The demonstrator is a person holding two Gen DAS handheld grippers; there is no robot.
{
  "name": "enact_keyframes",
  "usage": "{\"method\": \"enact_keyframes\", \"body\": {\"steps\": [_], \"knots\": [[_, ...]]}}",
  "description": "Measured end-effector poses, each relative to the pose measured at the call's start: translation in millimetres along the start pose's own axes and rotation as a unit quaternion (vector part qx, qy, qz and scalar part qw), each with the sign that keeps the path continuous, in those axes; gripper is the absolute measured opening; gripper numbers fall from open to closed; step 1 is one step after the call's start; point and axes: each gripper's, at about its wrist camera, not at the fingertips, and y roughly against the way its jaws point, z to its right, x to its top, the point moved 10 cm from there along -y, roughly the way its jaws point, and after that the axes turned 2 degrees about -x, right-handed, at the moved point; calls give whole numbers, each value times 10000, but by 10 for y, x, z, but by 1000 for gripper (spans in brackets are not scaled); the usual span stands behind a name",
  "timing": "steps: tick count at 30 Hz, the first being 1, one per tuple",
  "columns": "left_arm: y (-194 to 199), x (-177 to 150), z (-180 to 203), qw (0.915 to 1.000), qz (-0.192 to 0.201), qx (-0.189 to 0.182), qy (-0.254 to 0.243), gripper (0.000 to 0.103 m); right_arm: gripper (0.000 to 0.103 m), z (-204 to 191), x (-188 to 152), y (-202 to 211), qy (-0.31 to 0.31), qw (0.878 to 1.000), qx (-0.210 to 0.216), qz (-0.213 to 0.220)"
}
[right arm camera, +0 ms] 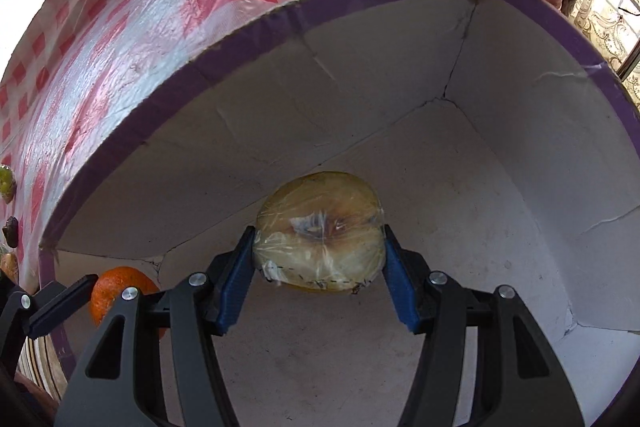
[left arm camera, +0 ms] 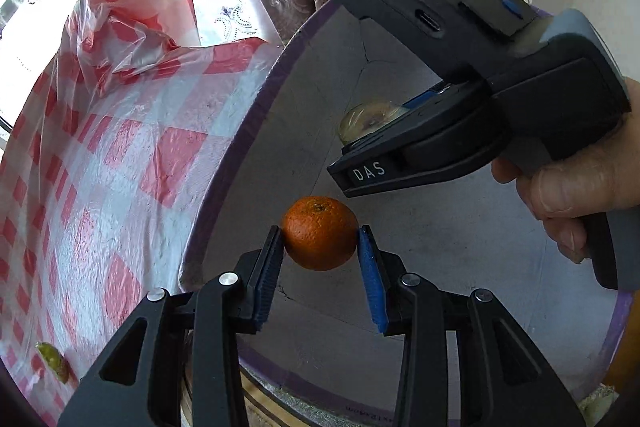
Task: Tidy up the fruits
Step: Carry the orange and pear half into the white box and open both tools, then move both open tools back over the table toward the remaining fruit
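Observation:
My left gripper is shut on an orange tangerine and holds it over the white inside of a purple-rimmed cardboard box. My right gripper is shut on a yellow fruit wrapped in clear plastic, low inside the same box. In the left wrist view the wrapped fruit shows under the right gripper's body. In the right wrist view the tangerine shows at lower left between the left gripper's fingers.
A red-and-white checked plastic tablecloth lies left of the box, bunched up at the back. A yellow-green fruit lies on it; several small fruits show at the left edge. Curtains and a window stand behind.

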Motion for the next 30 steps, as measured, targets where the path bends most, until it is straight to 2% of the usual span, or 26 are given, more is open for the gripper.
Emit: {"method": "enact_keyframes", "body": {"steps": [9,11,12,16,19,23,25,27,30], "knots": [[-338,-139,-113,9957,-592,663,-268,38,61,-6,-93,-199,39,9995,-211,-228],[-351,-148,-142,9947,-621,765,-286,40,71,-35,-74,-194,57,9995,-247,-185],[-355,-149,-153,9943,-628,810,-299,44,73,-50,-67,-194,61,9995,-262,-174],[-367,-150,-182,9937,-647,875,-265,48,79,-102,-75,-203,101,9993,-317,-166],[-287,-112,-149,9949,-482,837,-289,63,84,-98,-43,-136,-5,9995,-306,-16],[-129,-23,-156,9955,-128,876,-333,76,92,-93,7,103,-240,9985,-344,351],[17,28,-140,9948,128,956,-340,81,93,-95,40,218,-315,9975,-378,513],[198,88,-205,9909,484,1224,-280,89,95,-99,71,377,-337,9956,-452,750],[436,148,-325,9873,933,1283,-55,89,98,-55,65,620,-276,9913,-693,1088]]}}
